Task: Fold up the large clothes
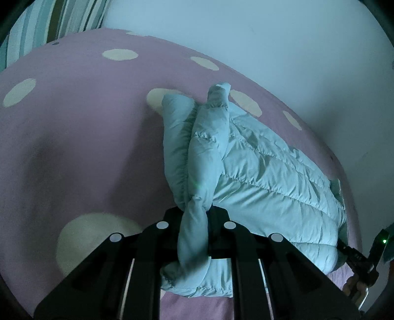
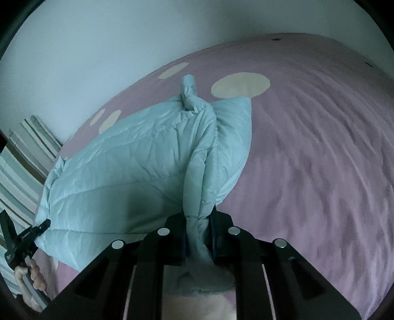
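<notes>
A pale blue quilted puffer jacket lies on a purple bedspread with cream dots. My left gripper is shut on a bunched edge of the jacket, and the fabric twists between its fingers and hangs below them. My right gripper is shut on the jacket's opposite edge, with a fold rising from its jaws. Each gripper shows in the other view, the right gripper and the left gripper, pinching the near corners. The jacket's near edge is lifted off the bedspread.
A pale wall runs along the bed's far side. Striped fabric hangs at one end, also visible in the right wrist view. A person's hand holds the left gripper's handle. Open bedspread lies on both sides of the jacket.
</notes>
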Demonstrator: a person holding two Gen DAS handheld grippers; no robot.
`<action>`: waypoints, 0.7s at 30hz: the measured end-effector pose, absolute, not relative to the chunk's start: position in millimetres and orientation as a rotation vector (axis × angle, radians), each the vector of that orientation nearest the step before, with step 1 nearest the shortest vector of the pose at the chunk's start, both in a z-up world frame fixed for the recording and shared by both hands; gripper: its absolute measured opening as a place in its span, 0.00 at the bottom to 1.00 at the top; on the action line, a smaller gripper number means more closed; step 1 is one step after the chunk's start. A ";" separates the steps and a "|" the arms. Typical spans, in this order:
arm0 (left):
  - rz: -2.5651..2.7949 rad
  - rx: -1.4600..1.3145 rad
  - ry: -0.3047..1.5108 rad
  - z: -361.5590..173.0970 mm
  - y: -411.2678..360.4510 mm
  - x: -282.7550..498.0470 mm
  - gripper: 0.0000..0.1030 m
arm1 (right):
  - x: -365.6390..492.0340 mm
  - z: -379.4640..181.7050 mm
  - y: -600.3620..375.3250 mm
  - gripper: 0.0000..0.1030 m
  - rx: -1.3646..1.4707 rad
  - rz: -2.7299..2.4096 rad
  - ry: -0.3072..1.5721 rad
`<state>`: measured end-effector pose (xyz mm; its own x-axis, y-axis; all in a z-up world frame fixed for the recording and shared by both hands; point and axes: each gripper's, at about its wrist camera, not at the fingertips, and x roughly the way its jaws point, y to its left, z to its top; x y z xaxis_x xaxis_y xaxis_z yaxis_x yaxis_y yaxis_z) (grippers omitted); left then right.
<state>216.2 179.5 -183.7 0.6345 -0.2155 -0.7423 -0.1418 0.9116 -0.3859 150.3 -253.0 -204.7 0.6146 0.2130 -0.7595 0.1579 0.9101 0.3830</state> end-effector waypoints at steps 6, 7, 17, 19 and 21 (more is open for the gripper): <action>-0.037 -0.426 0.900 -182.2 194.0 180.7 0.11 | 116.8 -203.9 -237.1 0.13 0.414 0.044 0.922; -0.034 -0.426 0.902 -181.9 197.1 173.3 0.11 | 113.3 -204.0 -233.6 0.13 0.413 0.045 0.922; -0.020 -0.450 0.914 -183.1 216.8 137.6 0.11 | 72.3 -199.8 -210.4 0.13 0.388 0.064 0.929; -0.018 -0.453 0.918 -183.3 217.7 137.9 0.11 | 63.9 -199.2 -208.2 0.13 0.388 0.071 0.934; -0.021 -0.452 0.921 -183.3 220.3 132.5 0.11 | 58.7 -199.0 -207.2 0.13 0.389 0.076 0.940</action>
